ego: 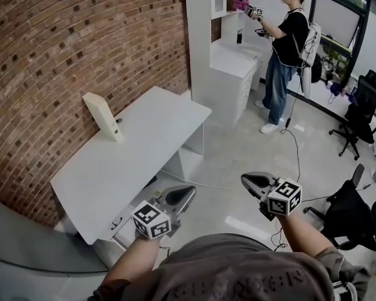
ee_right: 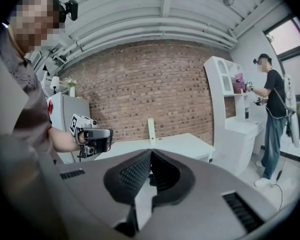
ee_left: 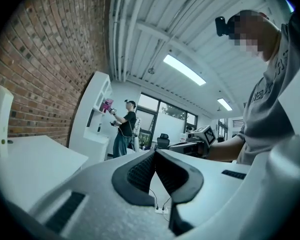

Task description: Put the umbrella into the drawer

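Room: office with a brick wall [ego: 62, 55] on the left and a pale floor [ego: 238, 143]
Umbrella: cannot be made out in any view
Drawer [ego: 124, 227]: white front with a dark handle [ego: 116, 224], under the near end of the white desk [ego: 144, 149]; whether it is open or closed cannot be told
Left gripper [ego: 189, 191]: jaws pressed together with nothing between them, held in the air just right of the desk's near end
Right gripper [ego: 246, 180]: jaws likewise together and empty, near the left one but apart from it, over the floor
Marker cubes [ego: 151, 220]: one on each gripper
Desk top: a cream upright box [ego: 103, 116] stands near the wall
Background: a second person [ego: 288, 49] stands at a white shelf unit [ego: 229, 55], with a black office chair [ego: 360, 115] further right
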The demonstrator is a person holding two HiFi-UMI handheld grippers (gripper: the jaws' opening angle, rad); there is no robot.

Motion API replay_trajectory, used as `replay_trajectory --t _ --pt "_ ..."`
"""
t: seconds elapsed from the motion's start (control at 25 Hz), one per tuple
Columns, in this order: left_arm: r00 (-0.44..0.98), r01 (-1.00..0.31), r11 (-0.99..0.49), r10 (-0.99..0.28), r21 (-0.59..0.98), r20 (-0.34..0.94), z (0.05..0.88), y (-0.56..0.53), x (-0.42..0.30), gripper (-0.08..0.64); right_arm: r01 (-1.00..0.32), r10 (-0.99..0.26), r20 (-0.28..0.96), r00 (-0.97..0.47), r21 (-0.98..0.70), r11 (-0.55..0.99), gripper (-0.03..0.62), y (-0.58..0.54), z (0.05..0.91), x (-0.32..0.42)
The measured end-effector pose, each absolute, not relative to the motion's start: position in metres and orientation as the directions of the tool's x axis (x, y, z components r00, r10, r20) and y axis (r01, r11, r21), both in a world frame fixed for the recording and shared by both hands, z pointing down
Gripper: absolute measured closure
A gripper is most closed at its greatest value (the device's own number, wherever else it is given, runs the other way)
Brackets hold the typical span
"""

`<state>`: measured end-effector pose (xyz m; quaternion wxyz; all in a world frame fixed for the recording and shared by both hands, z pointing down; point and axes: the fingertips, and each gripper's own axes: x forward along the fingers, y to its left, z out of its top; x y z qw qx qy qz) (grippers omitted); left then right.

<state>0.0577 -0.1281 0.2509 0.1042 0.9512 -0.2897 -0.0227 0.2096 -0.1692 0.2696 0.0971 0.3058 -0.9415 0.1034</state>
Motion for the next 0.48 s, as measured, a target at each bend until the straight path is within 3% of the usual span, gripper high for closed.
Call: replay_trajectory --t 0.48 --pt "0.813 -0.579 -0.798 -0.581 0.169 0.046 0.2474 -0.1281 0.0536 0.554 -0.602 -0.564 0.237 -0.791 -0.142 0.785 0.600 -0.1736 0.2693 0.2132"
